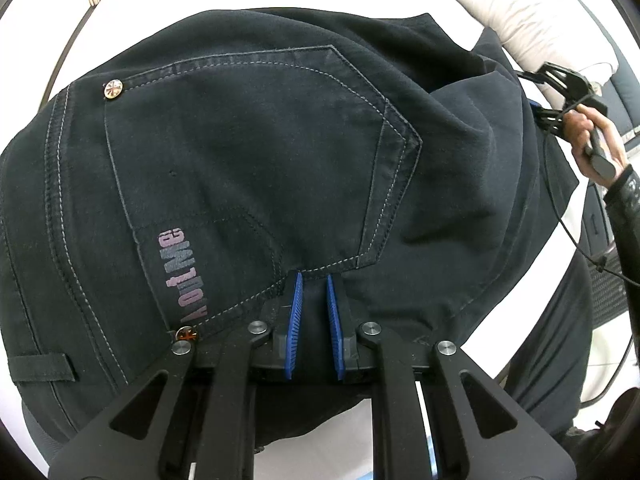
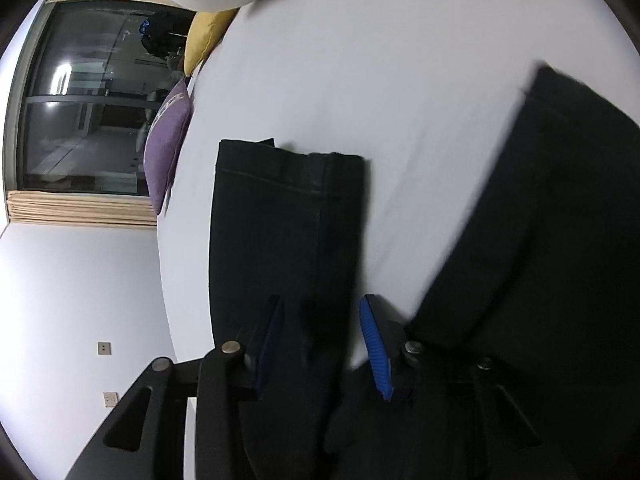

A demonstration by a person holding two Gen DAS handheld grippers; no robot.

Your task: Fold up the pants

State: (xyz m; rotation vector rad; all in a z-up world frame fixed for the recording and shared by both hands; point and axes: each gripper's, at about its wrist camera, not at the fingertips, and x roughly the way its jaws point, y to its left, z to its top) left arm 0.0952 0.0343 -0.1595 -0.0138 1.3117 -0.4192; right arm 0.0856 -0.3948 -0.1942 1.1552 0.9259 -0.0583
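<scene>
Mostly the left wrist view is filled by the pants [image 1: 248, 152], a dark navy, almost black pair of jeans lying on a white bed sheet [image 2: 360, 60]. Their seat side faces the camera, with a big back pocket [image 1: 256, 160] outlined in pale double stitching and some soft wrinkles to the right of it. In the right wrist view one pant leg [image 2: 280, 224] stretches away over the sheet and ends in a stitched hem, while another dark part of the pants lies to the right, a little blurred. On the pocket stands pinkish printed writing [image 1: 182, 276], upside down to the camera; I cannot read it with certainty. Two small round metal rivets [image 1: 113, 89] sit at the pocket corners. The left gripper [image 1: 314, 296] has its blue pads close together, pinching a fold of the cloth at the pocket edge. The right gripper [image 2: 320, 332] has its fingers wide apart, with the pant leg passing between them.
</scene>
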